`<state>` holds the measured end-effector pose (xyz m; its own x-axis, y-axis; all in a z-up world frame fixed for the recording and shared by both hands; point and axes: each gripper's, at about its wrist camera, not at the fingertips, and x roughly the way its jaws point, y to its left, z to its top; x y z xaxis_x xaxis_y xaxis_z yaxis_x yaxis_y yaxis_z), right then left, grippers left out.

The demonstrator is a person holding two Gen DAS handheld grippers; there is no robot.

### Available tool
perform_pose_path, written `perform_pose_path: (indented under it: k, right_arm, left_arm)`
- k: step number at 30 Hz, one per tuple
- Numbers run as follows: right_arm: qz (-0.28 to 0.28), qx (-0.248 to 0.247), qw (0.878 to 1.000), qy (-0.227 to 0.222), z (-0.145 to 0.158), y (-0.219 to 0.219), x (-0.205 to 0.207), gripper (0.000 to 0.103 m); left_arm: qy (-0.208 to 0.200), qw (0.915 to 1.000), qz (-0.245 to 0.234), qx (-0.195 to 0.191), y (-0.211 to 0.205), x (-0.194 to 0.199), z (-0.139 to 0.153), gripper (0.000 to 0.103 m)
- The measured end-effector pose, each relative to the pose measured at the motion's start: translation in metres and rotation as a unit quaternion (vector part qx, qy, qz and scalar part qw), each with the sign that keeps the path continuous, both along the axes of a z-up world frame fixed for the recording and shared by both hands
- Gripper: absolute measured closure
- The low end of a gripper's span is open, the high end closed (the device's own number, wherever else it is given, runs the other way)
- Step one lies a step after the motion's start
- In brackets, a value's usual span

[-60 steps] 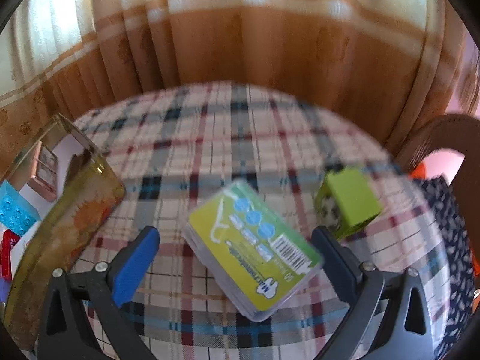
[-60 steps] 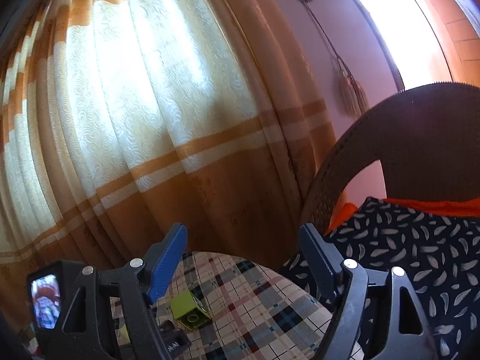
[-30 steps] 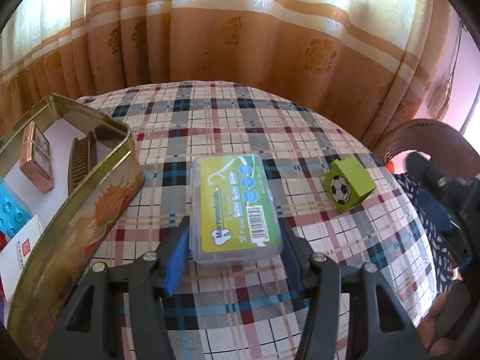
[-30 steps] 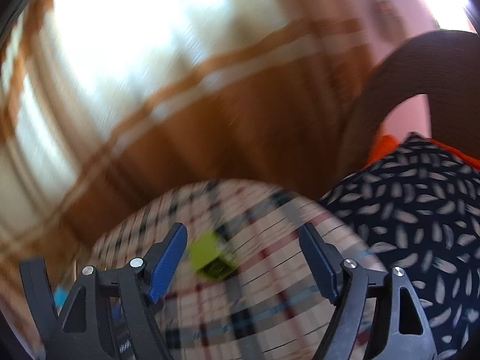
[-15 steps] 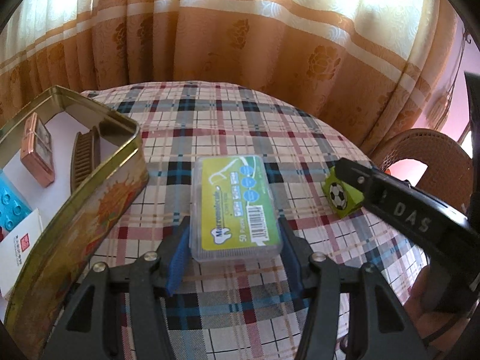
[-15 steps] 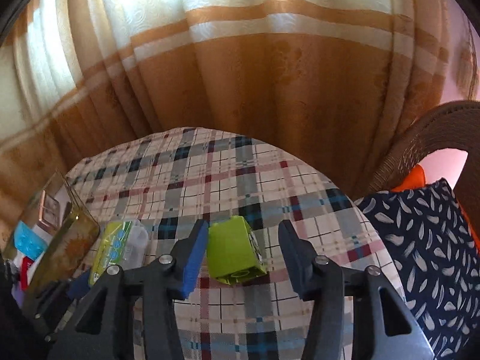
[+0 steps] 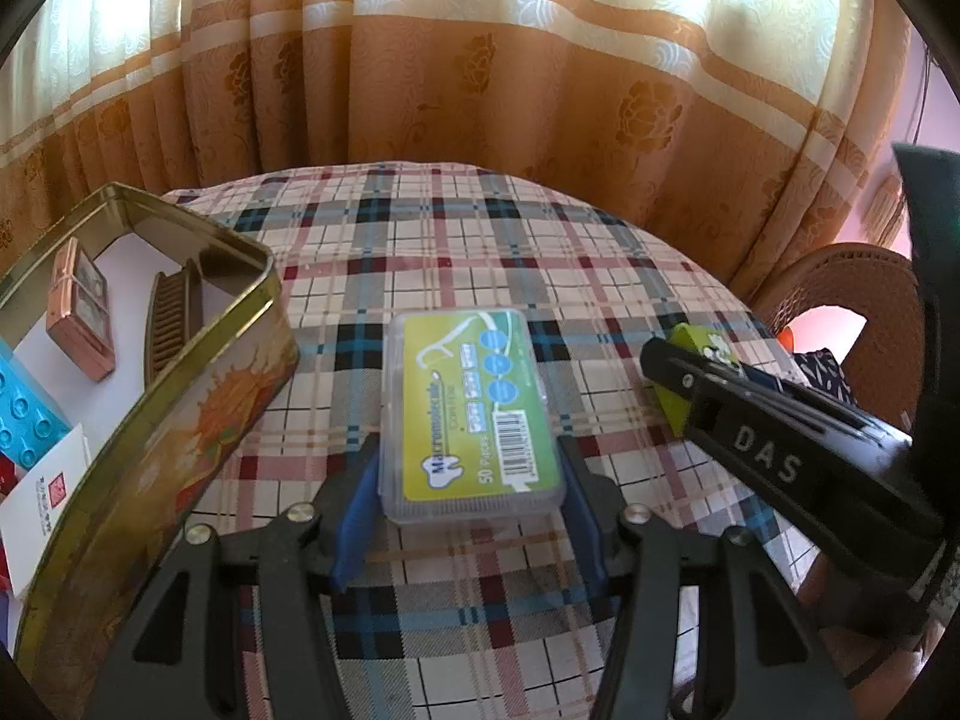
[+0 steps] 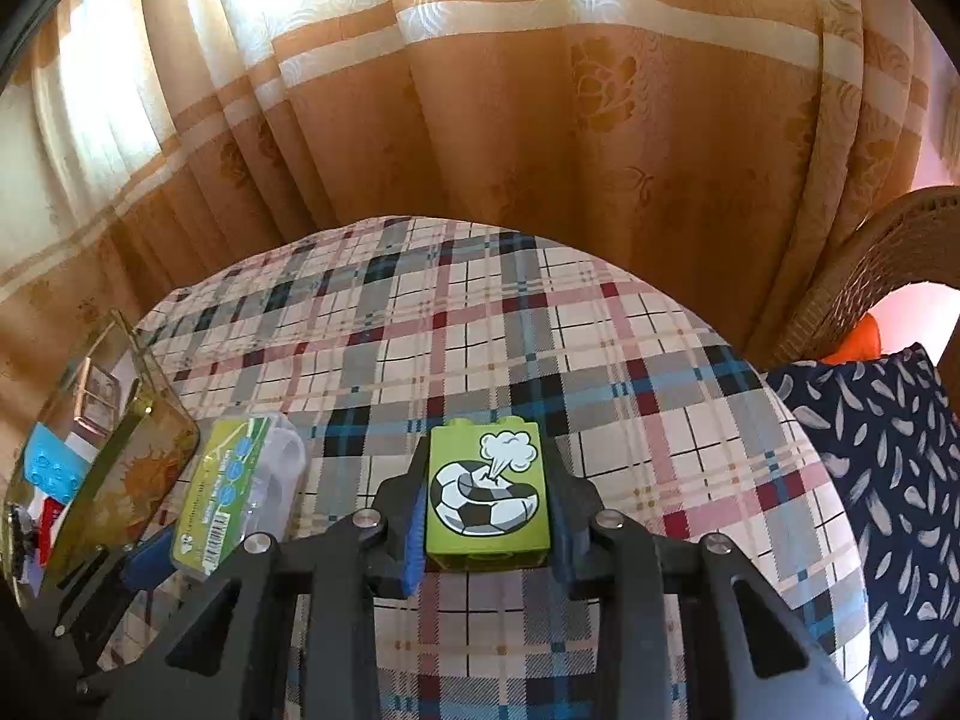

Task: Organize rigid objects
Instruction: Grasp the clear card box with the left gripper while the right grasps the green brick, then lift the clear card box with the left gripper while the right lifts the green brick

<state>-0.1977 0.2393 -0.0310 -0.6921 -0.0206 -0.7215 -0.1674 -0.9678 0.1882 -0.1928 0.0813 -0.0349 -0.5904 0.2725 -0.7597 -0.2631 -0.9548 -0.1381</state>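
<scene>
My left gripper (image 7: 471,504) is shut on a clear floss-pick box with a green label (image 7: 471,414), on the plaid tablecloth. My right gripper (image 8: 486,534) is shut on a green toy brick with a football picture (image 8: 487,492). In the left wrist view the brick (image 7: 690,372) shows at the right, partly hidden by the right gripper's black body (image 7: 780,450). The floss box also shows in the right wrist view (image 8: 234,492), with the left gripper's blue pad beside it.
An open gold tin (image 7: 198,396) stands at the left, holding a copper case (image 7: 81,312), a brown comb (image 7: 174,312), a blue brick (image 7: 24,414) and a white card. Curtains hang behind the round table. A wicker chair (image 8: 870,276) with a patterned cushion (image 8: 888,480) is at the right.
My left gripper closed on the floss box about a second ago and holds it still. My right gripper swung down to the table and closed on the green brick.
</scene>
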Motion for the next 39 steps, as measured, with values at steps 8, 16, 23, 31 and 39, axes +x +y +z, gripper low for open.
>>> perform_pose_path:
  k: [8,16,23,31,39]
  right_arm:
    - [-0.012,0.051,0.99,0.131,0.029,-0.017,0.042,0.069]
    - [-0.034,0.059,0.985,0.158,0.035,-0.014,0.05,0.069]
    - [-0.059,0.059,0.982,0.17,0.038,-0.01,0.061,0.069]
    - [-0.061,0.066,0.98,0.177,0.039,-0.013,0.065,0.069]
    - [-0.063,0.073,0.978,0.187,0.04,-0.018,0.069,0.069]
  left_arm:
    - [0.016,0.9986,0.042,0.028,-0.019,0.004,0.004,0.049]
    - [0.093,0.9941,0.055,0.012,-0.018,0.028,0.022,0.05]
    - [0.132,0.9894,0.061,-0.006,-0.019,0.036,0.032,0.05]
    - [0.148,0.9868,0.064,-0.013,-0.02,0.041,0.036,0.05]
    - [0.169,0.9832,0.067,-0.014,-0.023,0.049,0.04,0.05]
